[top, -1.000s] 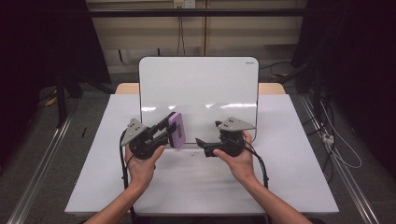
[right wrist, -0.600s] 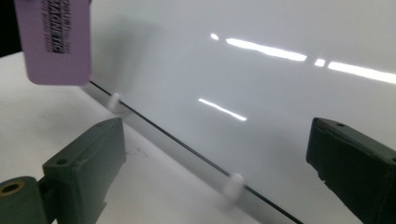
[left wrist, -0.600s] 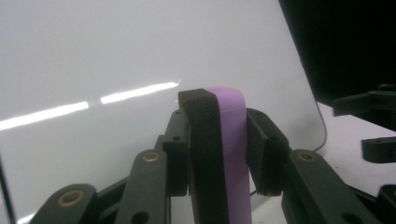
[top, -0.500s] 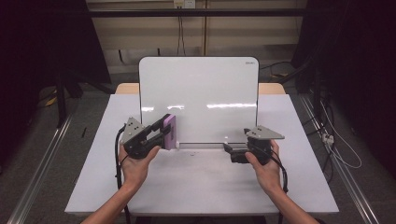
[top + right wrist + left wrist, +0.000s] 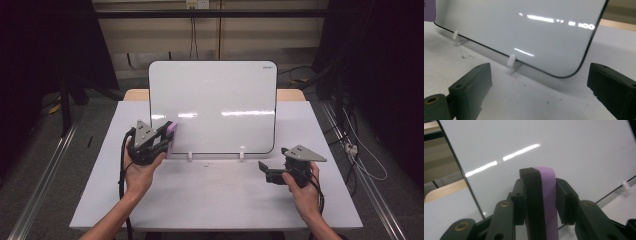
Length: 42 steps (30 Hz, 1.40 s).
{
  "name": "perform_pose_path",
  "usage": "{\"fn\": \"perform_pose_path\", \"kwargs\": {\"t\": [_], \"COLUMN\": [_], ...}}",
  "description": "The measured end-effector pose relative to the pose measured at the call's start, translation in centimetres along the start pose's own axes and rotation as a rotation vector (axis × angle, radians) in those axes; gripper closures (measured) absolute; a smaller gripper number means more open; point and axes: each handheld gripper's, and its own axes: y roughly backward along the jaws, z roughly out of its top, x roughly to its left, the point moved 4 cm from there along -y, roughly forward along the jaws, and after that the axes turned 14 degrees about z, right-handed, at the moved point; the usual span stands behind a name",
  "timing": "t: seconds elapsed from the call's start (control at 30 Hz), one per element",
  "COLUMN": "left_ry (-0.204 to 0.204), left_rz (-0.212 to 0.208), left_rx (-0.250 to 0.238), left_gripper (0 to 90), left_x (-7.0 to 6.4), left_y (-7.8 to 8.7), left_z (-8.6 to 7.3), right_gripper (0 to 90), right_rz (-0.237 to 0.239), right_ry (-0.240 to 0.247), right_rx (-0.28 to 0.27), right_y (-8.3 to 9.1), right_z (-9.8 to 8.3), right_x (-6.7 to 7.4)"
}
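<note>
Purple eraser (image 5: 547, 202): pinched by left gripper (image 5: 161, 141) fingers, lower end hidden | right gripper (image 5: 541, 82): fingers spread

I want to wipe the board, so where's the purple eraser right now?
In the high view the purple eraser sits clamped in the left gripper, at the lower left corner of the upright whiteboard.

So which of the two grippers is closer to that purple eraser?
Left. The left gripper is clamped on the purple eraser at the whiteboard's lower left corner; the right gripper, jaws open, sits far off by the lower right corner.
</note>
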Motion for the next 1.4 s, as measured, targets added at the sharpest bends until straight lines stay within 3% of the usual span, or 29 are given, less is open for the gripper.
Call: {"fn": "perform_pose_path", "kwargs": {"t": [0.13,0.33,0.47,0.83,0.97,1.0,1.03,1.07,1.13,1.3,1.4], "left_ry": [-0.022,-0.109,-0.139,-0.229,-0.207,-0.169,-0.178,-0.163,-0.131,-0.102,-0.073], "left_rz": [0.037,0.087,0.094,0.124,0.115,0.109,0.102,0.106,0.086,0.066,0.056], "left_rx": [0.031,0.067,0.092,0.096,0.089,0.069,0.075,0.072,0.066,0.048,0.041], "left_gripper": [64.1,64.1,64.1,64.0,62.3,62.1,61.1,59.2,51.7,41.9,28.7], "left_x": [0.3,-0.1,-0.7,-2.1,-1.9,-1.9,-1.7,-1.5,-1.3,-1.2,-1.1], "left_y": [-0.8,-1.7,-2.4,-3.2,-3.2,-3.3,-3.2,-3.2,-3.1,-2.9,-2.8], "left_z": [0.2,0.2,-0.1,0.0,-0.1,-0.1,-0.2,-0.2,-0.4,-0.4,-0.2], "right_gripper": [5.9,5.9,5.9,6.1,6.1,6.1,6.1,6.2,6.3,6.5,6.5], "right_rz": [-0.020,-0.009,-0.006,-0.006,-0.007,-0.007,-0.008,-0.006,-0.002,-0.004,-0.004], "right_ry": [-0.019,-0.027,-0.022,-0.020,-0.022,-0.024,-0.024,-0.025,-0.030,-0.032,-0.030], "right_rx": [0.009,0.013,0.017,0.014,0.014,0.014,0.014,0.014,0.014,0.011,0.010], "right_y": [0.3,0.1,0.0,0.2,0.1,0.1,0.2,0.2,0.2,0.2,0.2], "right_z": [-0.8,-1.0,-1.0,-1.0,-1.0,-1.0,-1.0,-1.0,-1.0,-1.0,-1.0], "right_x": [-0.7,-0.6,-0.5,-0.6,-0.6,-0.6,-0.6,-0.6,-0.7,-0.8,-0.7]}}
